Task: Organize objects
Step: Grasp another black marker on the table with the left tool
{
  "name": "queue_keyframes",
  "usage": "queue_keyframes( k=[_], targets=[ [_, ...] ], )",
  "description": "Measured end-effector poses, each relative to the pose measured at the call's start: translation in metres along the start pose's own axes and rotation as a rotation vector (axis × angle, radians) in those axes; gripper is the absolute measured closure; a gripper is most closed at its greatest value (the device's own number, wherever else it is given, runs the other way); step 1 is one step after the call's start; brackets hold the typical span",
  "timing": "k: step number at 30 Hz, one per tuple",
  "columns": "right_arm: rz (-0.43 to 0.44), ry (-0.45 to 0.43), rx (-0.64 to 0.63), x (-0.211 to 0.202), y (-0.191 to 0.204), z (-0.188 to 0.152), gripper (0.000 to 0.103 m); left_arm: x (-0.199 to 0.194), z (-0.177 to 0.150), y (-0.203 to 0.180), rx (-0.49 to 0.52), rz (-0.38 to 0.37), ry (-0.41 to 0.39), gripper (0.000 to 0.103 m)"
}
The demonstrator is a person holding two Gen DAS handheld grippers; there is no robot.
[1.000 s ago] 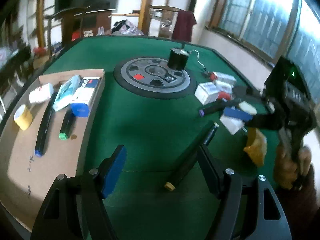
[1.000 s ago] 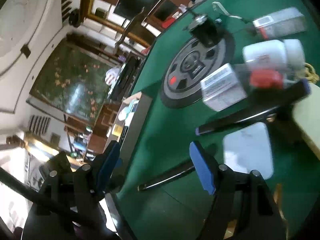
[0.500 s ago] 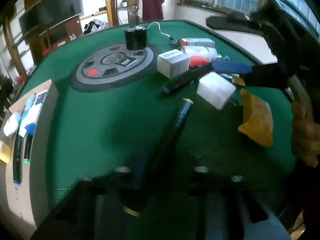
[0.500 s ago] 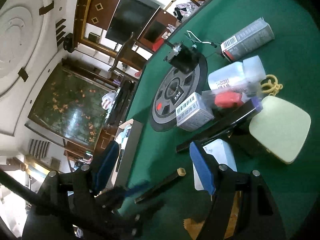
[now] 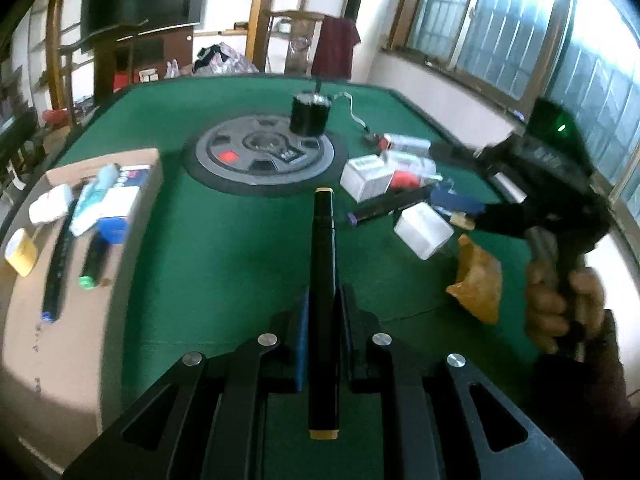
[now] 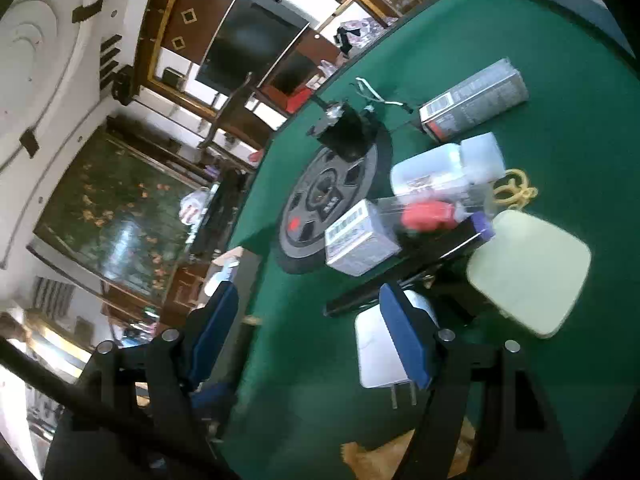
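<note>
My left gripper (image 5: 323, 312) is shut on a black marker with yellow ends (image 5: 323, 264), held lengthwise above the green table (image 5: 224, 248). A cardboard tray (image 5: 60, 344) at the left holds markers, a tube, a box and tape. My right gripper (image 6: 308, 320) is open and empty, hovering over a white plug adapter (image 6: 374, 356), which also shows in the left wrist view (image 5: 423, 230). A black marker with a purple end (image 6: 404, 276) lies just beyond it. In the left wrist view the right gripper's blue finger (image 5: 456, 202) hangs over that pile.
A round grey disc (image 5: 260, 158) with a black motor (image 5: 310, 114) sits mid-table. White boxes (image 5: 366, 178), a bottle (image 6: 444, 170), a red item (image 6: 428, 216), a pale square pad (image 6: 528, 276), yellow bands (image 6: 514, 190) and an orange sponge (image 5: 478, 284) crowd the right side.
My left gripper closed on the yellow-ended black marker and lifted it off the table. My right gripper moved in over the white adapter and stayed open.
</note>
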State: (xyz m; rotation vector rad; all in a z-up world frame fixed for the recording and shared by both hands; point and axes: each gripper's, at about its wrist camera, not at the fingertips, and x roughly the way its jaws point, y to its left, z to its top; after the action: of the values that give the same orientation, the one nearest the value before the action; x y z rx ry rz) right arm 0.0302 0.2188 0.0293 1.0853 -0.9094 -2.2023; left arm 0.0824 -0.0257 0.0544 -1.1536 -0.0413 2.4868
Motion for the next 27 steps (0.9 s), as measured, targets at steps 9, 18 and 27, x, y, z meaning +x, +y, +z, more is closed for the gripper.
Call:
queue_keyframes(
  k=[9, 18, 27],
  targets=[
    [-0.172, 0.047, 0.046, -0.003, -0.001, 0.0, 0.03, -0.042, -0.013, 0.031, -0.067, -0.031, -0.073, 0.091],
    [-0.403, 0.106, 0.027, 0.043, 0.015, 0.025, 0.031, -0.056, -0.026, 0.055, -0.128, -0.063, -0.099, 0.091],
    [-0.535, 0.093, -0.072, 0.071, 0.042, 0.024, 0.08, -0.059, -0.033, 0.069, -0.158, -0.101, -0.111, 0.091]
  ],
)
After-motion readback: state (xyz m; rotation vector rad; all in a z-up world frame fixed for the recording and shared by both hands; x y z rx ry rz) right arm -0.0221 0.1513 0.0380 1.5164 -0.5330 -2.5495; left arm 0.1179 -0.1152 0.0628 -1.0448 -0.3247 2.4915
